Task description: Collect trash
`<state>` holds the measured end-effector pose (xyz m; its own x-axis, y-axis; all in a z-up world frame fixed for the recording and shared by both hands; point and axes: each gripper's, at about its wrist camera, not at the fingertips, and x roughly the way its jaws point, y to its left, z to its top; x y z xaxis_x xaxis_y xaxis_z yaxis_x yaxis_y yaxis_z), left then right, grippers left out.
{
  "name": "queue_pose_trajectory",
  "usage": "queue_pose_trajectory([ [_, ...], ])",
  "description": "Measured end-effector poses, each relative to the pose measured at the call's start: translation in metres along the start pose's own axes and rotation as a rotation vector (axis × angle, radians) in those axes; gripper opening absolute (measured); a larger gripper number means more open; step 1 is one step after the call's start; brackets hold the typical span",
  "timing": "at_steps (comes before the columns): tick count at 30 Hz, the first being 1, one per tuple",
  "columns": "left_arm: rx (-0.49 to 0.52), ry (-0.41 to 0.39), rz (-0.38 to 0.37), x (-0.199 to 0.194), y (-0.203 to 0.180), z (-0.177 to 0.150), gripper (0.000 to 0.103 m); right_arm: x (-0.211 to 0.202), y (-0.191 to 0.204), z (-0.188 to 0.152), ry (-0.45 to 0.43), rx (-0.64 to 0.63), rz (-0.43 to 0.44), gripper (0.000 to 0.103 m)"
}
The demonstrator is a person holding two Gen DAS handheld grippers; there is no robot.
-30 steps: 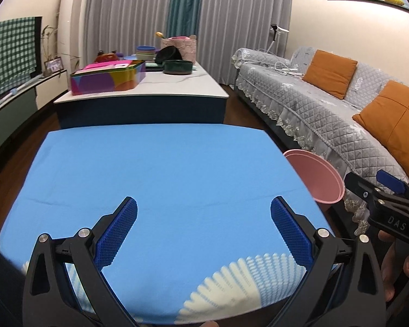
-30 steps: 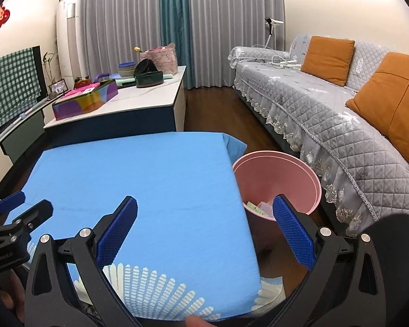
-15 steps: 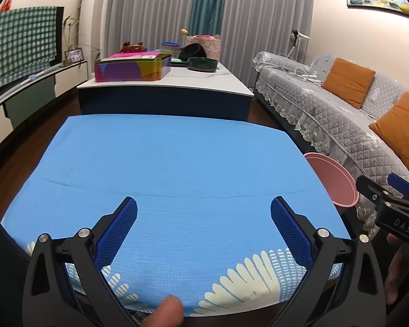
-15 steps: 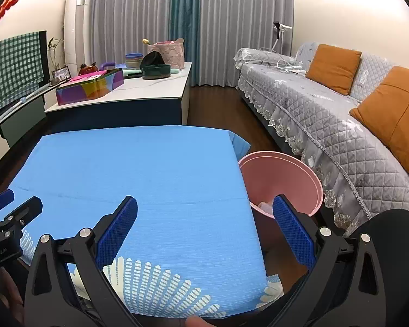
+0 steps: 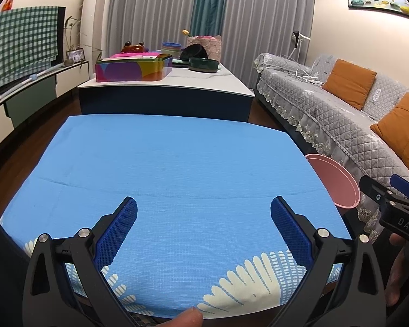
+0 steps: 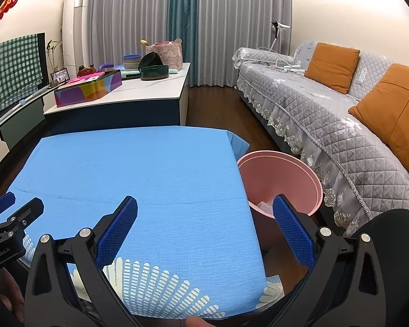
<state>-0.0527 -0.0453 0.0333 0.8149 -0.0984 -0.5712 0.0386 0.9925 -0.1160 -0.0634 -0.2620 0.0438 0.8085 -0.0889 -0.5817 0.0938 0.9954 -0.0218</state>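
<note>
A pink trash bin [image 6: 283, 179] stands on the floor at the right edge of the blue-clothed table [image 6: 139, 174]; some pale paper scraps lie inside it. It also shows in the left wrist view [image 5: 334, 182]. My left gripper [image 5: 204, 229] is open and empty over the near part of the table [image 5: 177, 163]. My right gripper [image 6: 204, 229] is open and empty, spanning the table's right edge and the bin. No loose trash shows on the cloth.
A grey quilted sofa [image 6: 340, 114] with orange cushions runs along the right. A white-topped coffee table [image 5: 166, 87] beyond holds a colourful box [image 5: 133, 68], bowls and a basket. A TV stand [image 5: 27, 87] is at the left.
Both grippers have pulled back and tilted up a little, so more of the table and room shows. Both stay open and empty.
</note>
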Motion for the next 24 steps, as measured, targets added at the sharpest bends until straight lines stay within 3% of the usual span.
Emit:
queue_pose_trajectory([
  [24, 0.01, 0.0, -0.007, 0.0021, -0.0009, -0.0005, 0.095, -0.0004, -0.0005, 0.0003, 0.0, 0.004, 0.0, 0.098],
])
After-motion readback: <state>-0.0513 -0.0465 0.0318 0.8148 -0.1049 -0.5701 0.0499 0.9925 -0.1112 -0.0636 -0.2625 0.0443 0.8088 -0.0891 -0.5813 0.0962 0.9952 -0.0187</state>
